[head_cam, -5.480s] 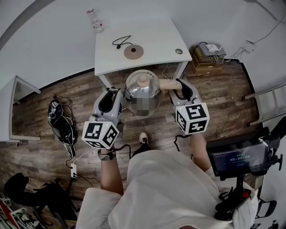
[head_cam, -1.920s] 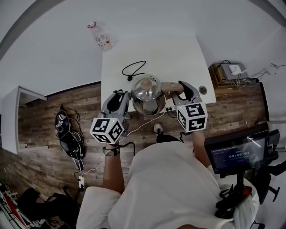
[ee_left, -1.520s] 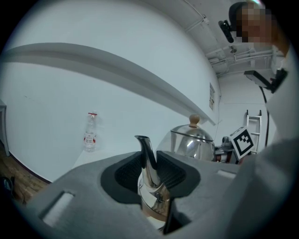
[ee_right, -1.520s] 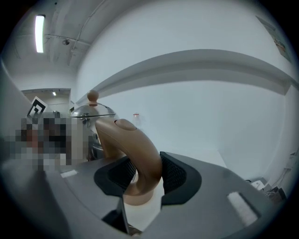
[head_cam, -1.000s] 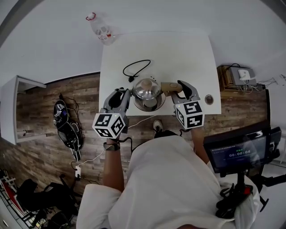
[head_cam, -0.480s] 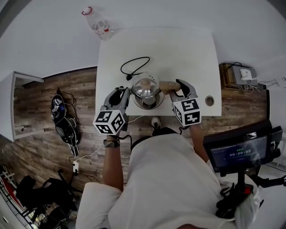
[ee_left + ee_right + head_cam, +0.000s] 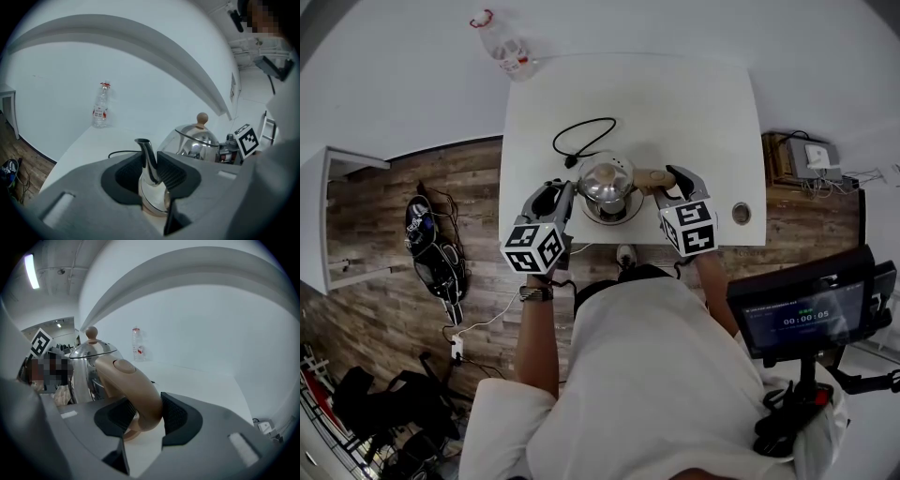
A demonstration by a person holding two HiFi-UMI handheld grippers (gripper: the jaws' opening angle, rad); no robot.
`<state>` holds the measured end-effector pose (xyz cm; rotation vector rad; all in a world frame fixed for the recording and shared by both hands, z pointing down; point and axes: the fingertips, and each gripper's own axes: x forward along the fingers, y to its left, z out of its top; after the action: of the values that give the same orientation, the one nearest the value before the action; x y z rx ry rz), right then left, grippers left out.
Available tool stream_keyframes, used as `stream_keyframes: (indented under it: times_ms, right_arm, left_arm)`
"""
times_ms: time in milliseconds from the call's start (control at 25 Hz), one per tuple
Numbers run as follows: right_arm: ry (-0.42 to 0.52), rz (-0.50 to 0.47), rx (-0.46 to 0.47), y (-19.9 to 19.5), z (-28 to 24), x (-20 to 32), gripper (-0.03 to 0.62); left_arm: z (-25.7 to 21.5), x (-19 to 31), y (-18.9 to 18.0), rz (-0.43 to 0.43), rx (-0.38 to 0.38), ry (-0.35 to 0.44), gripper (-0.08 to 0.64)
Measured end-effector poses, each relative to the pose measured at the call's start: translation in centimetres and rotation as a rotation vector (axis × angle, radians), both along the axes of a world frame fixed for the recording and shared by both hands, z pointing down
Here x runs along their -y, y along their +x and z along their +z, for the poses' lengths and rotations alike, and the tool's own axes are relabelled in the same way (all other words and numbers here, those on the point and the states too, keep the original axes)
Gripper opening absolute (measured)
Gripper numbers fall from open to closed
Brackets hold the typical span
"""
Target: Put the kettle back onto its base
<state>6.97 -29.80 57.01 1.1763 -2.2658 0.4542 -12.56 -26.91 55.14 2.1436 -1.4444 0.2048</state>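
Note:
A steel kettle [image 7: 606, 184] with a tan knob stands low over the white table [image 7: 694, 103], between both grippers. Its tan base shows only as a sliver under the body [image 7: 151, 210]; whether the kettle rests on it I cannot tell. My left gripper [image 7: 149, 168] is shut on the kettle's spout [image 7: 146, 154], at the kettle's left in the head view [image 7: 565, 194]. My right gripper [image 7: 140, 416] is shut on the tan handle [image 7: 133, 387], at the kettle's right [image 7: 667, 178]. The domed lid [image 7: 92, 349] shows beyond the handle.
The base's black cord [image 7: 581, 141] loops on the table behind the kettle. A plastic bottle [image 7: 502, 45] stands at the far left corner, and a round grommet [image 7: 741, 214] sits near the right front corner. Wood floor with a bag [image 7: 427, 253] lies to the left.
Both grippers and the kettle have sunk straight down toward the table over the last second. Before that, the kettle was carried from over the floor to above the base.

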Motion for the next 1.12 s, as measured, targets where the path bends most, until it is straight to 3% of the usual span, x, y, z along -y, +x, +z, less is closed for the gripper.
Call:
stream_keyframes:
  times_ms: [1120]
  right_arm:
    - [-0.031,-0.005,-0.020,0.3,1.9,0.1,0.166]
  left_arm:
    - [1.6,0.5,0.4,0.011,0.002,-0.029,0.103]
